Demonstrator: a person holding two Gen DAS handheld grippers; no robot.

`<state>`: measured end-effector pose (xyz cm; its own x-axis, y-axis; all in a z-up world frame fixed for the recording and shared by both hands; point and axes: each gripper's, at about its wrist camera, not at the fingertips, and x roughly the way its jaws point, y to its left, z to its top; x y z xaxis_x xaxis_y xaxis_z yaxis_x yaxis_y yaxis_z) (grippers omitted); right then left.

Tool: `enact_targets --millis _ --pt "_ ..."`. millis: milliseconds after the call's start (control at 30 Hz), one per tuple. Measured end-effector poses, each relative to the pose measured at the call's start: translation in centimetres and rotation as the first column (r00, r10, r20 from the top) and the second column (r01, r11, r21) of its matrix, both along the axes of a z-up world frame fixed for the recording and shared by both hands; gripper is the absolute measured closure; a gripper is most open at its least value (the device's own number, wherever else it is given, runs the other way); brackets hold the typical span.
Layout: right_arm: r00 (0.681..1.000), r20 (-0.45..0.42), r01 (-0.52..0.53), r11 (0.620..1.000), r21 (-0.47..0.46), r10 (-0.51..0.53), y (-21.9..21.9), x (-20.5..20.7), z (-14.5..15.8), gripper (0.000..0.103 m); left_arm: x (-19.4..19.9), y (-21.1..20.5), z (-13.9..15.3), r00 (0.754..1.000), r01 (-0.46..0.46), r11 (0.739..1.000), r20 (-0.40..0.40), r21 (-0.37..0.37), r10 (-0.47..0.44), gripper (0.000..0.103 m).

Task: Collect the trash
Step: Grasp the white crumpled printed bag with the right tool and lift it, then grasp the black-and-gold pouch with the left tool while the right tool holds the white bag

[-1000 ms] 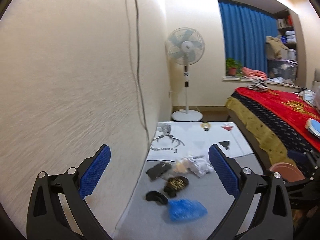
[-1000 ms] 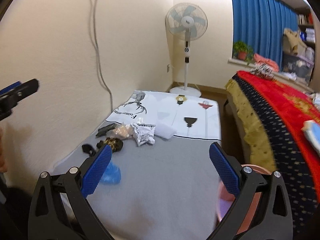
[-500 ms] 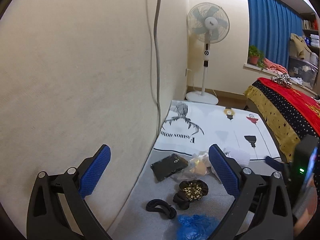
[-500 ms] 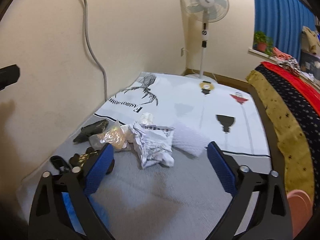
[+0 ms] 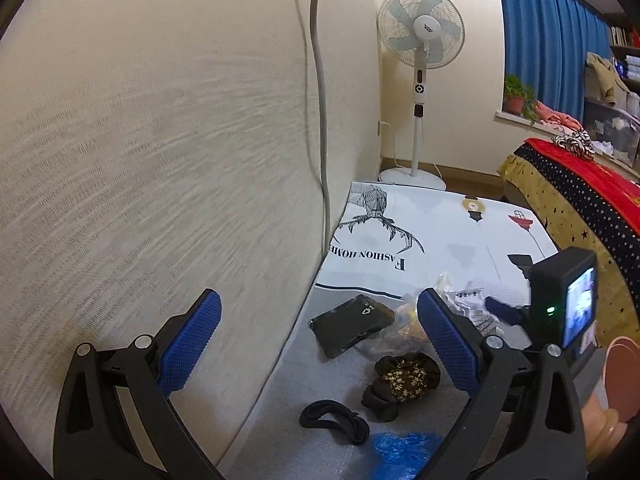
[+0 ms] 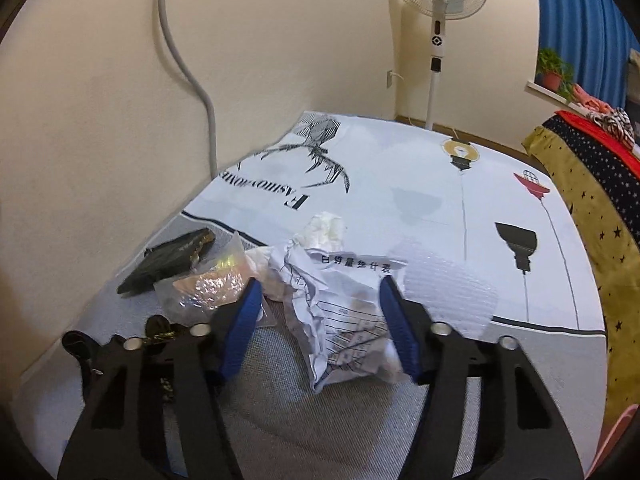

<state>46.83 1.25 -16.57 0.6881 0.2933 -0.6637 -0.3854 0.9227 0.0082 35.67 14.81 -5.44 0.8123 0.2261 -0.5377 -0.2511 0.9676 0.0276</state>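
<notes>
My right gripper (image 6: 320,320), jaws half-open and empty, straddles the crumpled paper (image 6: 344,316) on the grey mat (image 6: 320,432); closing off-centre risks snagging the clear bag (image 6: 208,286) beside it.

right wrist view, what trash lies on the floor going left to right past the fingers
black strap → black packet → clear plastic bag → crumpled printed paper → bubble wrap sheet
</notes>
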Motion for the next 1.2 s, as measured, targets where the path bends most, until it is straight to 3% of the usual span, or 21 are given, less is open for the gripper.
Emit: enact_targets --millis 33,67,133,300,400,500,667,767,933,1067,1200 --pt "1.0 -0.017 0.0 1.0 0.0 0.0 0.0 0.2 -0.2 0.079 0.0 0.0 0.0 1.0 0.0 1.0 -0.001 -0.004 0.0 0.008" --pt "1.0 -0.027 0.002 1.0 0.005 -0.002 -0.1 0.4 -0.3 0.087 -0.1 0.1 -0.1 1.0 0.0 1.0 -0.001 -0.004 0.0 0.008" --pt "1.0 -0.021 0.006 1.0 0.019 -0.005 -0.4 0.3 -0.2 0.092 -0.1 0.0 -0.1 1.0 0.001 1.0 0.0 -0.001 -0.001 0.008" --pt "0.997 0.074 -0.013 1.0 0.008 0.012 -0.6 -1.4 1.0 0.094 0.1 -0.1 -0.4 1.0 0.011 1.0 0.002 0.001 -0.011 0.008" --pt "0.995 0.102 -0.023 0.999 0.04 0.019 -1.9 -2.6 3.1 0.095 0.1 0.0 -0.8 0.998 0.053 0.999 0.045 -0.007 -0.053 0.008" --pt "0.993 0.118 -0.026 0.998 0.058 0.019 -3.6 -4.1 5.4 0.095 0.1 -0.1 -2.1 0.989 0.123 0.992 0.088 0.006 -0.123 0.008" --pt "0.995 0.095 -0.02 0.997 0.077 0.012 -5.6 -6.3 6.7 0.094 -0.4 -0.2 -4.8 0.97 0.215 0.975 0.131 -0.059 -0.206 0.009" --pt "0.995 0.092 -0.034 0.998 0.052 0.029 -5.4 -7.0 6.7 0.094 -0.5 -0.5 -6.6 0.962 0.254 0.966 0.121 -0.054 -0.246 0.02" --pt "0.994 0.099 -0.046 0.998 0.033 0.043 -5.6 -8.0 7.1 0.094 0.5 -0.1 -9.0 0.962 0.273 0.95 0.073 -0.152 -0.265 0.03" --pt "0.995 0.093 -0.042 0.999 0.032 0.039 -5.7 -7.9 7.1 0.094 1.3 -1.2 -9.4 0.943 0.334 0.931 0.048 -0.149 -0.33 0.037" --pt "0.996 0.084 -0.042 0.999 0.035 0.039 -5.7 -7.9 7.0 0.094 2.0 -2.7 -10.1 0.917 0.394 0.91 -0.015 -0.126 -0.399 0.051"
